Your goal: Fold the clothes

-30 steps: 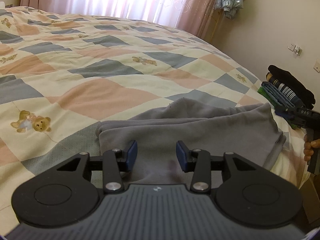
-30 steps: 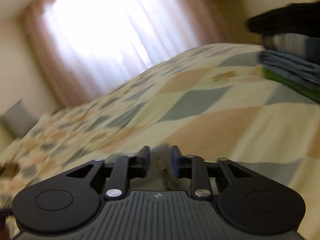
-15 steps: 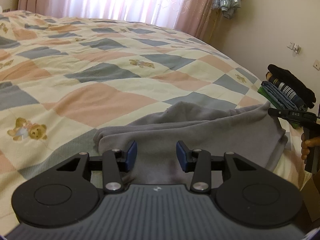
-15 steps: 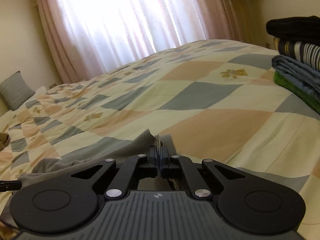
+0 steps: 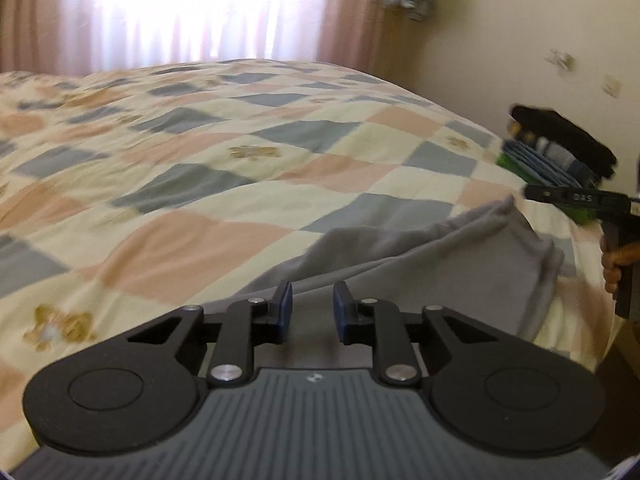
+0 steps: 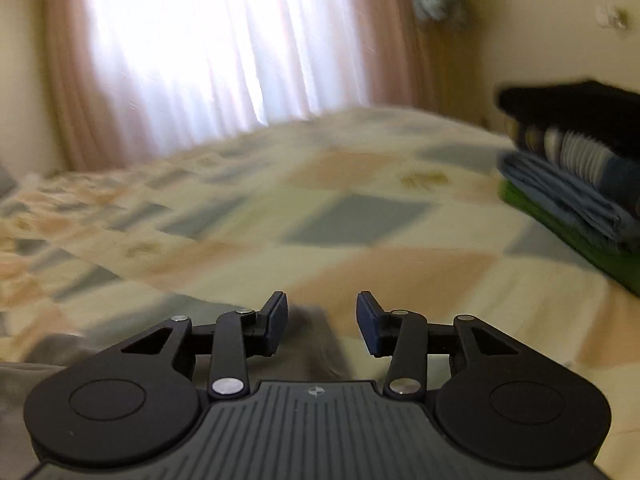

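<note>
A grey garment (image 5: 440, 256) lies folded on the checked quilt near the bed's right edge. My left gripper (image 5: 311, 312) is open, its blue pads over the garment's near left part, holding nothing. My right gripper (image 6: 322, 320) is open and empty, with a blurred grey corner of the garment (image 6: 316, 336) just below and between its fingers. In the left wrist view the right gripper (image 5: 576, 198) shows side-on at the garment's far right corner, its handle held by a hand.
The checked quilt (image 5: 200, 184) with teddy-bear prints covers the bed. A stack of folded clothes (image 5: 560, 152), black on top, sits at the bed's right edge; it also shows in the right wrist view (image 6: 576, 164). Pink curtains (image 6: 224, 48) and a wall lie beyond.
My right gripper was shut on the garment's corner half a second ago and has now opened and let it go. My left gripper stayed open and shifted a little; both views are blurred by motion.
</note>
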